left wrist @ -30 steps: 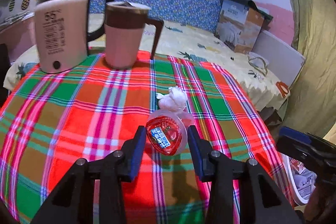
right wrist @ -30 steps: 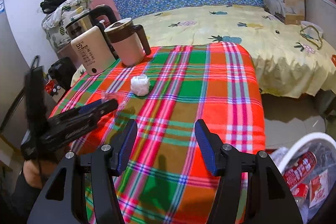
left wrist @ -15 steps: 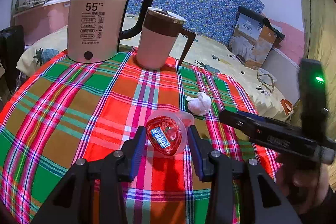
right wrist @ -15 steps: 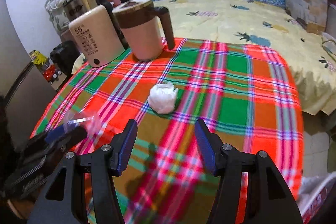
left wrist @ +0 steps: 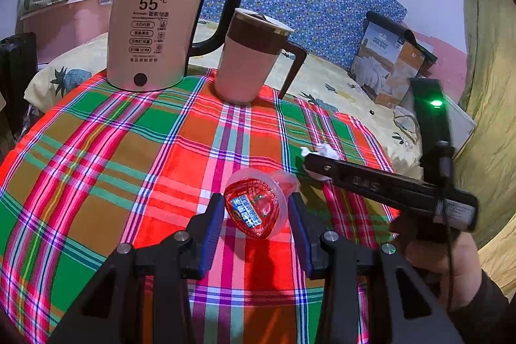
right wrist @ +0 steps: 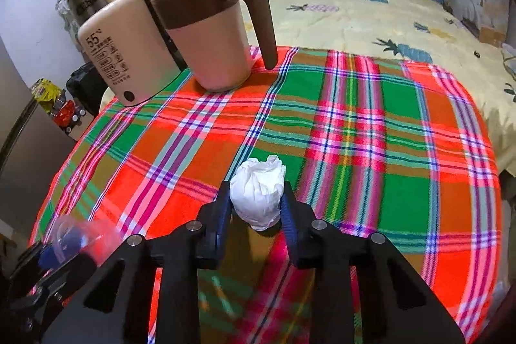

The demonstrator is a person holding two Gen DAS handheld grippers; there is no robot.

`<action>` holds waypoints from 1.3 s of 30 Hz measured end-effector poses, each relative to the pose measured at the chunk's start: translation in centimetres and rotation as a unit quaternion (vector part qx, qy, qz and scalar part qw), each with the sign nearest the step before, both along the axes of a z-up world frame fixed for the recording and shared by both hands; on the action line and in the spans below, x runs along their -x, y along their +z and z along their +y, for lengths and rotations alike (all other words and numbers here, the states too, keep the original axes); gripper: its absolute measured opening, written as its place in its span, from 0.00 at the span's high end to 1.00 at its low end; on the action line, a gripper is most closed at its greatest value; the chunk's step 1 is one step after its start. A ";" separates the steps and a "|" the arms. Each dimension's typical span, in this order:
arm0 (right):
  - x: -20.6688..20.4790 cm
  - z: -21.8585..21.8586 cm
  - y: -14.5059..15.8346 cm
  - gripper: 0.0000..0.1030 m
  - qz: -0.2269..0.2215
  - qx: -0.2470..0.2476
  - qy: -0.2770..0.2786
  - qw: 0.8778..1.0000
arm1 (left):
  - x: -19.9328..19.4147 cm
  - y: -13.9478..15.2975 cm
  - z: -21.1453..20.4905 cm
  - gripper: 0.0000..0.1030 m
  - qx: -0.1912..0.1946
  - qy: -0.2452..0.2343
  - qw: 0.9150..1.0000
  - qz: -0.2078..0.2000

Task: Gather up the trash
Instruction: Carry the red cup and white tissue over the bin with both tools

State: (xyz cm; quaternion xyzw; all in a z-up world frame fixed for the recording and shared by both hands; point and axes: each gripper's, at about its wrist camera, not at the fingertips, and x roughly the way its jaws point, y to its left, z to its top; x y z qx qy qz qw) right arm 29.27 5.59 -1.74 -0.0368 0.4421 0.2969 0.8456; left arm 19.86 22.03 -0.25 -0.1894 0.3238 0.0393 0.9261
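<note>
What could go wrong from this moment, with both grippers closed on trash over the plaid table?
The left gripper holds the thin clear jelly cup by its sides; squeezing harder might crush it or pop it out. The right gripper pinches a soft crumpled tissue that could slip free when lifted. The two grippers sit close together, and the mug and kettle stand just beyond, so a wide swing could knock something.
</note>
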 end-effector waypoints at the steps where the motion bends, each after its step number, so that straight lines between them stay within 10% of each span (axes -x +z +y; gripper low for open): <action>1: 0.6 -0.6 0.4 0.70 -0.002 -0.004 0.000 1.000 | 0.0 0.0 -0.2 0.59 -0.002 -0.003 1.000 0.000; 39: 15.5 -21.5 4.1 0.70 -0.024 -0.073 -0.117 0.990 | 7.9 3.0 -19.1 0.59 -0.046 -0.167 0.985 0.003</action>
